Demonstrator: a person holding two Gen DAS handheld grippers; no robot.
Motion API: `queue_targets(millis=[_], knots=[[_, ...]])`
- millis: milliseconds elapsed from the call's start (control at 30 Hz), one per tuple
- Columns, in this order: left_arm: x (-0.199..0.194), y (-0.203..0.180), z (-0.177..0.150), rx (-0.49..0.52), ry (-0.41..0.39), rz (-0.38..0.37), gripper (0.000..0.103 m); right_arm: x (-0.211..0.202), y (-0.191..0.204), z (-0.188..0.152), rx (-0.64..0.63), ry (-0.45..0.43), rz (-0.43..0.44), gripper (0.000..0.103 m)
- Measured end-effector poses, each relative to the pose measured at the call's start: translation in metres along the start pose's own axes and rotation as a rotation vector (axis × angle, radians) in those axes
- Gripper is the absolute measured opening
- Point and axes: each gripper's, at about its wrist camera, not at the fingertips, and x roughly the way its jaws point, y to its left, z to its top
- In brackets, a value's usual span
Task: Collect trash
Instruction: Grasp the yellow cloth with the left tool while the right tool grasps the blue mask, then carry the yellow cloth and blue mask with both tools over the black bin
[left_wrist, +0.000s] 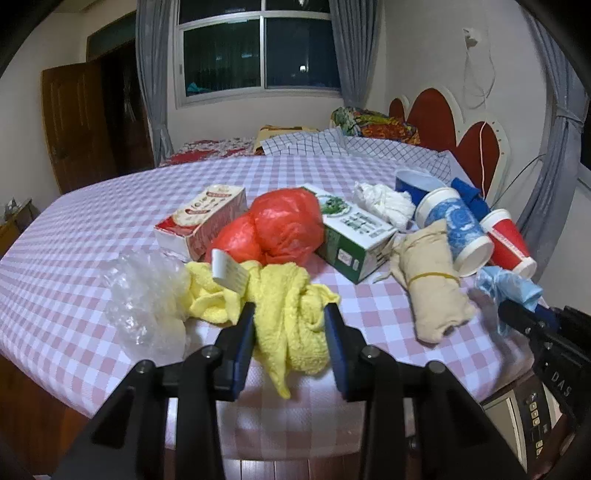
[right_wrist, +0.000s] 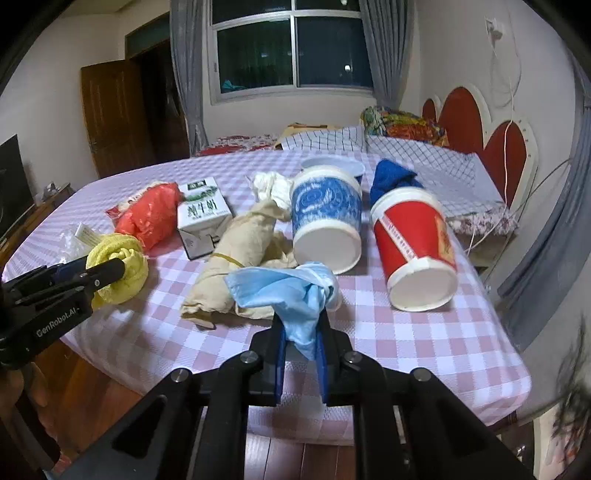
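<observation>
A crumpled yellow cloth (left_wrist: 288, 314) lies near the table's front edge, and my left gripper (left_wrist: 290, 314) is shut on it, pads pressed into both sides. The same yellow cloth (right_wrist: 118, 266) shows at the left of the right wrist view with the left gripper's finger across it. My right gripper (right_wrist: 301, 325) is shut on a knotted light blue plastic bag (right_wrist: 291, 291), lifted a little off the cloth-covered table. That blue bag (left_wrist: 509, 284) also appears at the right of the left wrist view. Its lower end hangs between the blue pads.
On the pink checked table (left_wrist: 110, 221) lie a clear plastic bag (left_wrist: 147, 295), a red bag (left_wrist: 280, 229), a red-white box (left_wrist: 199, 221), a green carton (left_wrist: 351, 232), a beige bundle (right_wrist: 236, 266), a blue cup (right_wrist: 325, 218), a red cup (right_wrist: 413, 240) and a white rag (left_wrist: 384, 203). A bed stands behind.
</observation>
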Motion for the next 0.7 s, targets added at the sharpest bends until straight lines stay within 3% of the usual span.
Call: queue_targets(millis=[700], knots=[[-0.055,-0.03,0.011,0.047,-0.108,-0.049,0.038,-0.064,-0.038,-0.002,0.035,-0.086,-0.017,0.015]])
